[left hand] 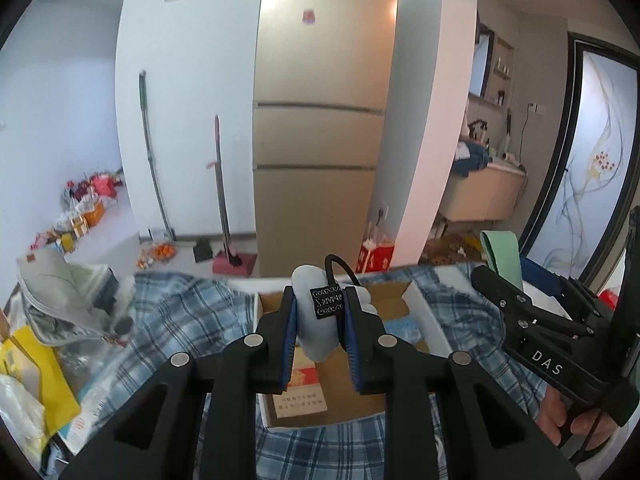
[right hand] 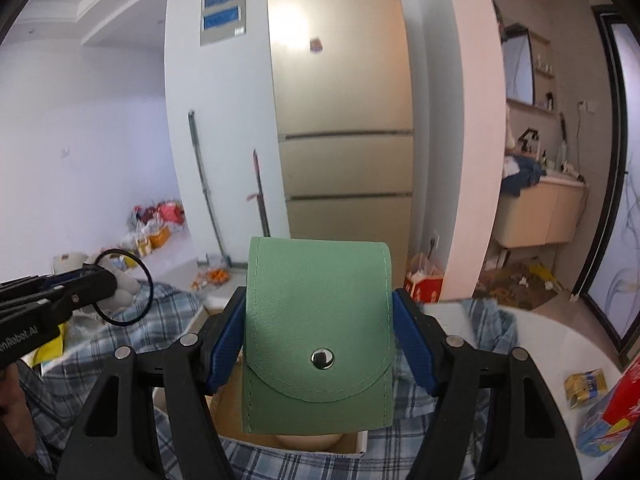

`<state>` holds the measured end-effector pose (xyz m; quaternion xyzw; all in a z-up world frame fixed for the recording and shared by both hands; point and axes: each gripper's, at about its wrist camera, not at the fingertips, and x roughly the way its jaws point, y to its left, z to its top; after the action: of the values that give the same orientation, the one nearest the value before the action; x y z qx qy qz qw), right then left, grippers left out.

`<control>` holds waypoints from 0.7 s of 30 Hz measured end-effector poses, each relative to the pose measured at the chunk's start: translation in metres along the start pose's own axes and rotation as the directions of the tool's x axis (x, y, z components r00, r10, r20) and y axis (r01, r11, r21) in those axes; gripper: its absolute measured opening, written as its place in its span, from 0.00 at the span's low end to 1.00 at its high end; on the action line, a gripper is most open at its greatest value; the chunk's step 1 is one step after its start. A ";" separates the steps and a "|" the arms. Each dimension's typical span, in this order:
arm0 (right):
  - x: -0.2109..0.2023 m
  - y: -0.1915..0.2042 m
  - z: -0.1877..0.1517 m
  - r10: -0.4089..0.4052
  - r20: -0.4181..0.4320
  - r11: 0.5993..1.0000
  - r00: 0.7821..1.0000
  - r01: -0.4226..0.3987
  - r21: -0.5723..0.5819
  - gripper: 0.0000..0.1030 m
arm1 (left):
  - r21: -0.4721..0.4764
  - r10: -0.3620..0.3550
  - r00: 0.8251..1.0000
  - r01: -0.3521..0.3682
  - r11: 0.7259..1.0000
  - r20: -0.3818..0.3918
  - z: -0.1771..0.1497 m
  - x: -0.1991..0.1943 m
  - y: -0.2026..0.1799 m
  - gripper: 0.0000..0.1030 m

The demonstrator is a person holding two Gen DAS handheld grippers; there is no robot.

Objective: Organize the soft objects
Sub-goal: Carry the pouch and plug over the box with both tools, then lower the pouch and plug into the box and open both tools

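My left gripper [left hand: 319,312] is shut on a small white plush toy [left hand: 316,332] with a black loop and tag, held above an open cardboard box [left hand: 332,408]. The toy also shows in the right wrist view [right hand: 122,292], at the left gripper's tip. My right gripper [right hand: 319,340] is shut on a green leather pouch [right hand: 318,336] with a silver snap, held above the same box [right hand: 352,444]. In the left wrist view the pouch [left hand: 502,252] sticks up at right, in the right gripper [left hand: 496,280].
A blue plaid cloth [left hand: 176,320] covers the table. A grey bag [left hand: 60,284] and yellow bag [left hand: 40,376] lie at left. A white table edge [right hand: 560,340] with a red packet [right hand: 624,392] is at right. A gold fridge [left hand: 320,120] stands behind.
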<state>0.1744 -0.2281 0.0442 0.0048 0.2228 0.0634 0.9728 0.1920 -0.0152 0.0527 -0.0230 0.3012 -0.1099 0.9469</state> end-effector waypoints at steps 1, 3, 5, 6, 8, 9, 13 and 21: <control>0.008 0.000 -0.004 0.008 -0.028 1.000 1.000 -0.008 0.000 0.67 | -0.002 -0.003 1.000 0.003 1.000 -0.025 -0.004 0.010 0.001 0.22; 0.021 -0.001 -0.010 0.030 -0.077 1.000 0.997 -0.029 0.010 0.67 | 0.002 -0.013 0.997 0.013 1.000 -0.072 -0.010 0.026 0.001 0.22; 0.034 -0.003 -0.017 0.051 -0.131 0.998 0.990 -0.046 0.044 0.67 | 0.010 -0.020 0.993 0.021 1.000 -0.116 -0.017 0.041 0.001 0.22; 0.039 -0.003 -0.020 0.060 -0.156 0.997 0.986 -0.050 0.062 0.67 | 0.007 -0.019 0.991 0.020 1.000 -0.131 -0.020 0.046 0.002 0.22; 0.048 -0.002 -0.025 0.090 -0.193 0.994 0.977 -0.076 0.079 0.67 | -0.002 -0.027 0.985 0.027 1.000 -0.168 -0.027 0.061 0.004 0.22; 0.052 0.001 -0.026 0.089 -0.205 0.995 0.975 -0.075 0.071 0.67 | -0.006 -0.027 0.982 0.027 1.000 -0.186 -0.030 0.068 0.006 0.22; 0.069 0.006 -0.039 0.093 -0.265 0.995 0.960 -0.081 0.054 0.67 | -0.017 -0.022 0.969 0.018 1.000 -0.245 -0.042 0.091 0.010 0.22; 0.099 0.003 -0.058 0.086 -0.372 0.996 0.924 -0.070 0.055 0.67 | -0.043 -0.012 0.943 -0.002 0.999 -0.334 -0.058 0.118 0.023 0.22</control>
<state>0.2374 -0.2133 -0.0509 0.0215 0.4050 0.0971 0.9089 0.2574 -0.0173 -0.0638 -0.0252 0.4594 -0.1081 0.8813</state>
